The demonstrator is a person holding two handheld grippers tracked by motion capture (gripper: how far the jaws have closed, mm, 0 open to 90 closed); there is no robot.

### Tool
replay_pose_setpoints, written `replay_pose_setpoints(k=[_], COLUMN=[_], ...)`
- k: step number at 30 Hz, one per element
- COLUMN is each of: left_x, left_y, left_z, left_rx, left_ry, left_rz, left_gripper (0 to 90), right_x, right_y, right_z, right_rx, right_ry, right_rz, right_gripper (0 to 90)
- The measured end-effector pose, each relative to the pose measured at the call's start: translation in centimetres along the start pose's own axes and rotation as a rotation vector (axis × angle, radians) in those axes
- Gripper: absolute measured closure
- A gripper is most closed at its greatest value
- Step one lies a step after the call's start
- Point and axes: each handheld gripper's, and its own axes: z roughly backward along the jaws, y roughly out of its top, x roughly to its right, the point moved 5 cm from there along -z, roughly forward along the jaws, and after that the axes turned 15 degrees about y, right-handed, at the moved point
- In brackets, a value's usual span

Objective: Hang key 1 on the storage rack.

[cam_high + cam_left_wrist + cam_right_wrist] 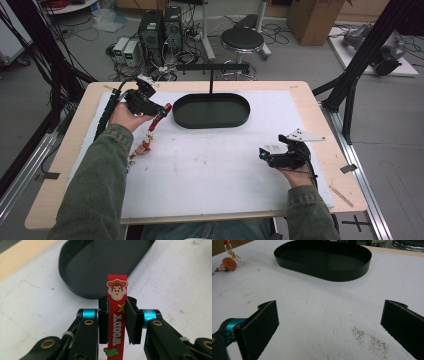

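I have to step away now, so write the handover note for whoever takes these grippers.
Left gripper: shut on the red Woody strap, held up near the left end of the black oval tray.
Right gripper: open, empty, low over the white mat.
The strap's charm end hangs down to the mat.
Done: strap picked up.
Left: probably into the tray, which has nothing in it.

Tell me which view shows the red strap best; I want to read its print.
The left gripper view: the red strap stands close between the jaws, its cowboy face and lettering legible. The high view shows it small, hanging from the left gripper. The right gripper view catches its charm.
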Motion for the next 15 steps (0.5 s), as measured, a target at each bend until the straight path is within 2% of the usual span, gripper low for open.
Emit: replay_pose_setpoints(k=[4,9,12,13,15], left_x=[-0.4,-0.6,-0.5,-0.5,-0.5], left_y=[0.5,1.8,2.8,3.1,3.7], left_z=[1.0,2.2,2.8,3.0,3.5], left_rx=[0.021,0.063,0.093,0.098,0.101], left_ry=[0.023,0.040,-0.011,-0.018,-0.007], left_rz=[0.013,0.009,0.041,0.043,0.040], left_gripper=[74.8,75.0,75.0,75.0,75.0], right_x=[0.0,0.0,-0.1,-0.1,-0.1], right_y=[0.0,0.0,-0.1,-0.1,-0.1], right_z=[-0.1,-0.2,-0.2,-0.3,-0.3], right_rx=[-0.003,-0.004,-0.008,-0.009,-0.011], right_ry=[0.007,0.012,0.018,0.020,0.023], right_rz=[-0.001,0.004,-0.006,-0.002,-0.001], right_gripper=[0.7,0.7,0.7,0.7,0.7])
